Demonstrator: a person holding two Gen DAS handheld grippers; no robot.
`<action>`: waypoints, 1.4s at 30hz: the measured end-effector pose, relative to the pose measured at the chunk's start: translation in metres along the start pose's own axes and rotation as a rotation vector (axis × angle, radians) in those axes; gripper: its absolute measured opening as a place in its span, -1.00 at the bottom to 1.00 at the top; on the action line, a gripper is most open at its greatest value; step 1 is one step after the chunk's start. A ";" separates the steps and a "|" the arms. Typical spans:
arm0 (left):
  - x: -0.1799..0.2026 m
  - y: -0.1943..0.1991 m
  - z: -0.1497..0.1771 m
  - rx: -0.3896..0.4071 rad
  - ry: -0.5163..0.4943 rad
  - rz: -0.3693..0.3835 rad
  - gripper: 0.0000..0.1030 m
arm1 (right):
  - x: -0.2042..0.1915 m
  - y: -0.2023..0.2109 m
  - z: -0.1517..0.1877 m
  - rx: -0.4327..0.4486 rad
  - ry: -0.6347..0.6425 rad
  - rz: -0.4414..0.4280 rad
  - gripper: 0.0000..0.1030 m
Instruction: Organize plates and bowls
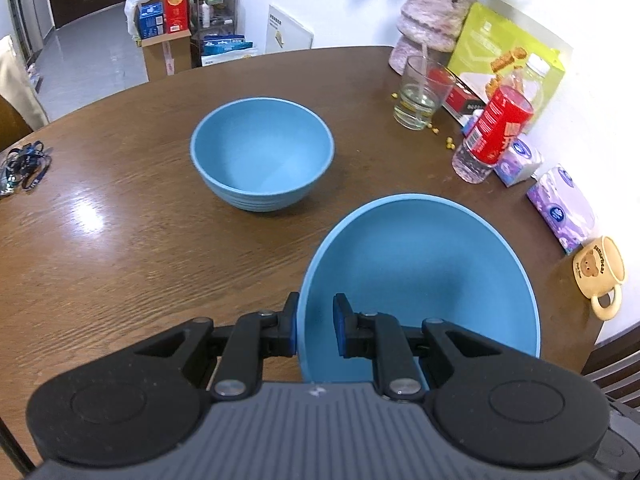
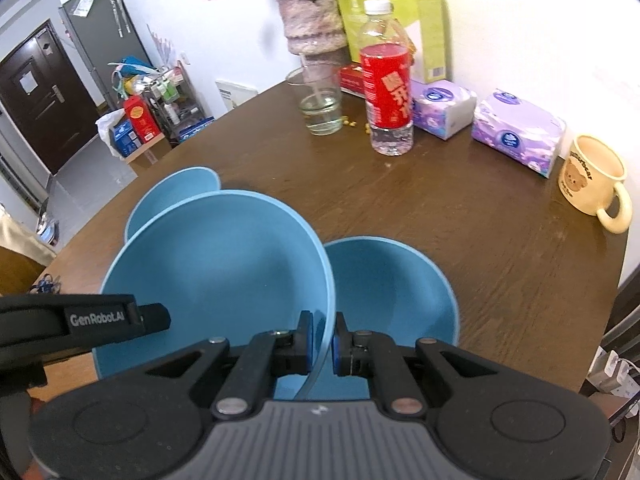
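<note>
Three blue bowls are on the brown wooden table [image 1: 120, 200]. In the left wrist view, my left gripper [image 1: 316, 326] straddles the near rim of one blue bowl [image 1: 424, 280], with a gap between the inner pad and the wall. A second blue bowl [image 1: 262, 152] stands upright farther off, mid-table. In the right wrist view, my right gripper [image 2: 321, 338] is shut on the rim of a large blue bowl [image 2: 216, 264], held tilted. Beside it on the right is another blue bowl [image 2: 392, 284], and a third blue bowl [image 2: 172, 196] peeks out behind.
Along the wall edge stand a glass of water [image 2: 318, 104], a red-labelled bottle [image 2: 386, 80], two purple tissue packs [image 2: 516, 132], a cream bear mug [image 2: 596, 180], a vase [image 2: 314, 16] and a green box [image 2: 404, 20]. The other gripper's body [image 2: 80, 320] enters at the left.
</note>
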State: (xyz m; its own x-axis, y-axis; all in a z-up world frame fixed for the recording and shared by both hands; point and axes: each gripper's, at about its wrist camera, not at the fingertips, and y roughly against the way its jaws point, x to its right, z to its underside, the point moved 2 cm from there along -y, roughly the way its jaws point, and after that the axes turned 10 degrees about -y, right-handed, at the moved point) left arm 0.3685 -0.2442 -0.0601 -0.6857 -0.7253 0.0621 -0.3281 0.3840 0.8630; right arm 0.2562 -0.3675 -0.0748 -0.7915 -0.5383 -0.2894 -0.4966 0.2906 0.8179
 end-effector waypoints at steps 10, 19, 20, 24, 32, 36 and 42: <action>0.028 -0.018 -0.002 -0.021 -0.026 0.012 -0.66 | 0.028 -0.010 -0.011 -0.001 -0.025 0.021 -0.83; 0.051 -0.034 -0.001 -0.041 -0.059 0.018 -0.66 | 0.048 -0.017 -0.015 0.011 -0.018 0.056 -0.84; 0.053 -0.036 0.001 -0.042 -0.064 0.017 -0.66 | 0.049 -0.018 -0.015 0.014 -0.015 0.060 -0.84; 0.061 -0.040 0.004 -0.042 -0.092 0.004 -0.66 | 0.053 -0.020 -0.014 0.022 0.001 0.077 -0.84; 0.070 -0.050 0.011 -0.053 -0.127 -0.027 -0.66 | 0.055 -0.024 -0.009 0.050 0.057 0.116 -0.84; 0.074 -0.056 0.015 -0.060 -0.144 -0.048 -0.66 | 0.055 -0.026 -0.005 0.071 0.087 0.134 -0.84; 0.079 -0.061 0.016 -0.067 -0.154 -0.062 -0.66 | 0.054 -0.027 -0.006 0.090 0.111 0.139 -0.84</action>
State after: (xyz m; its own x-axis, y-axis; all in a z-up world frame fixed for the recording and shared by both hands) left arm 0.3241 -0.3156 -0.1158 -0.7583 -0.6486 -0.0653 -0.3323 0.2985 0.8947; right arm 0.2286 -0.4091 -0.1100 -0.8130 -0.5705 -0.1165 -0.4194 0.4349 0.7969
